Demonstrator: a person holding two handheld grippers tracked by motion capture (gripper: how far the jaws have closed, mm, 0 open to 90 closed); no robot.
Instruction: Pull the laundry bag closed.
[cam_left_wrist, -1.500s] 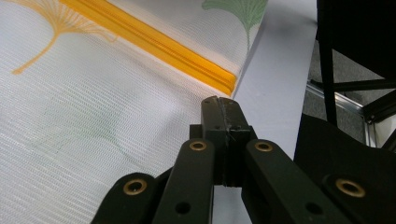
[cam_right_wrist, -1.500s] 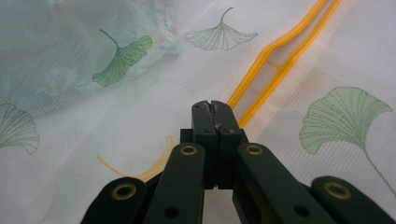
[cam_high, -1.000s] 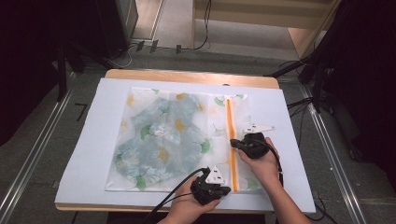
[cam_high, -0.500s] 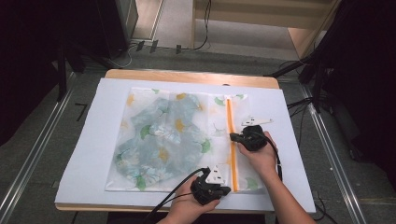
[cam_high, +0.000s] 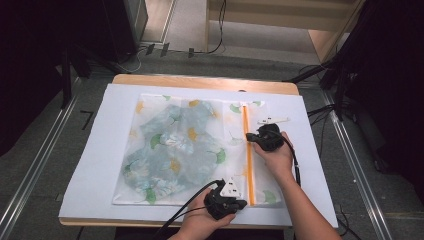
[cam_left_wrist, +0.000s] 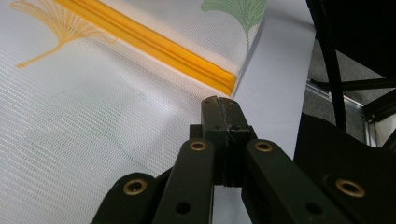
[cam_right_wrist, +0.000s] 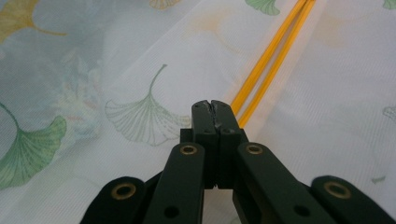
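Nearest the person, the left gripper sits at the near end of the orange zipper, its jaws pressed together. From the left gripper view they seem to pinch the hem of the mesh laundry bag just short of the zipper's end, though whether fabric lies between them cannot be told for sure. Farther along the zipper, the right gripper rests with its jaws also closed; in the right gripper view the tips meet right where the two orange zipper tracks run together, so they likely clamp the slider. The bag lies flat on the white sheet, a folded ginkgo-print garment left of the zipper inside it. The step in hand appears to be zipping; next, the right gripper would draw along the zipper while the left anchors the near end.
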